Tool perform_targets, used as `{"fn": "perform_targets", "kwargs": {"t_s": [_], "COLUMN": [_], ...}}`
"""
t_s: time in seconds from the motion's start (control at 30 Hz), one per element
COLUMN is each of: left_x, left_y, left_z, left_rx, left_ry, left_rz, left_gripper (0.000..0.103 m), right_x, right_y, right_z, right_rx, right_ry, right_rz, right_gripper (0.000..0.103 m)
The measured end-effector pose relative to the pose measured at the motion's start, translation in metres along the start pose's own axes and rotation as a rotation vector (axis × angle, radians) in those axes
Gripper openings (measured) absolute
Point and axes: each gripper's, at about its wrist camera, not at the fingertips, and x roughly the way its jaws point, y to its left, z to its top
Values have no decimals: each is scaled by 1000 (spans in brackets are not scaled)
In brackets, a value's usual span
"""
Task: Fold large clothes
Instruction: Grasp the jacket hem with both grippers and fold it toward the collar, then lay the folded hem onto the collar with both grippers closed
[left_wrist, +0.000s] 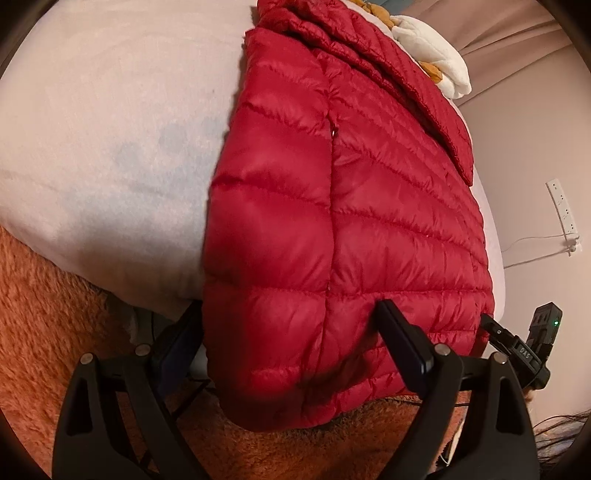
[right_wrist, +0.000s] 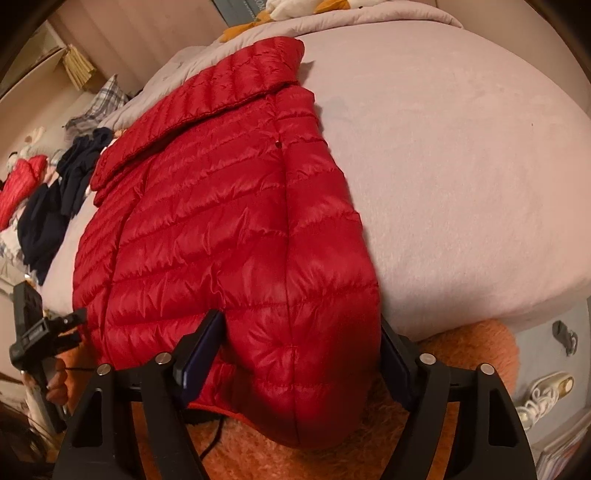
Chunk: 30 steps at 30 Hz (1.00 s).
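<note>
two grippers straddle the near hem of a red quilted puffer jacket (left_wrist: 332, 206) lying lengthwise away across the pale bed (left_wrist: 92, 147).
left view: left gripper (left_wrist: 291, 328), jaws spread, brackets the left corner, unclamped. right view: right gripper (right_wrist: 303, 343), likewise unclamped, brackets the right corner; both equally near.

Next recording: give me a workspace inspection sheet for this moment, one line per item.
Surface: bed with a pale pink sheet; orange fluffy rug below its edge.
Job's things: red puffer jacket lying flat, hem overhanging the bed edge.
Clutter: dark clothes, plaid fabric, plush toy.
Grippers: left tool and right tool each straddle a hem corner, pads not pressing.
Cables: black cable on the rug; white cord from a wall strip.
Surroundings: curtain, shoes on the floor.
</note>
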Motion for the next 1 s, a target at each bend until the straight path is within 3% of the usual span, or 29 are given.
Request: {"fn": "perform_targets", "kwargs": {"t_s": [0.07,0.13,0.17,0.23,0.33,0.4,0.5,0.83,1.0], "left_x": [1,1,0,-3,-15,-24,-42,-112,-135], "left_y": [2,2,2,-1,-13,-20,-31,-64,-80], "left_z": [-1,-2,-2,-3,-6,-6,-4,8,17], "left_rx": [-15,-32,-38,-32,14,32,52,183,197], "left_ry": [13,37,41,46,15,-11,-57,-189,-246], "left_rz": [-19,-61,-75,-95,-108,-118,-137,-175,-193], "left_gripper": [80,60,55,37,22,19,17,15,15], "right_x": [-1,-1,-2,-3,-4,-8,-20,-76,-104], "right_y": [0,0,2,4,11,15,19,35,44], "right_z": [0,0,1,0,0,1,5,23,27], "right_rx": [-5,-19,-25,-41,-74,-73,-54,-70,-100], "right_ry": [-1,8,9,13,12,-2,-29,-194,-282], "right_rz": [3,-7,-7,19,47,74,130,245,300], "right_gripper": [74,69,65,47,28,20,16,14,13]}}
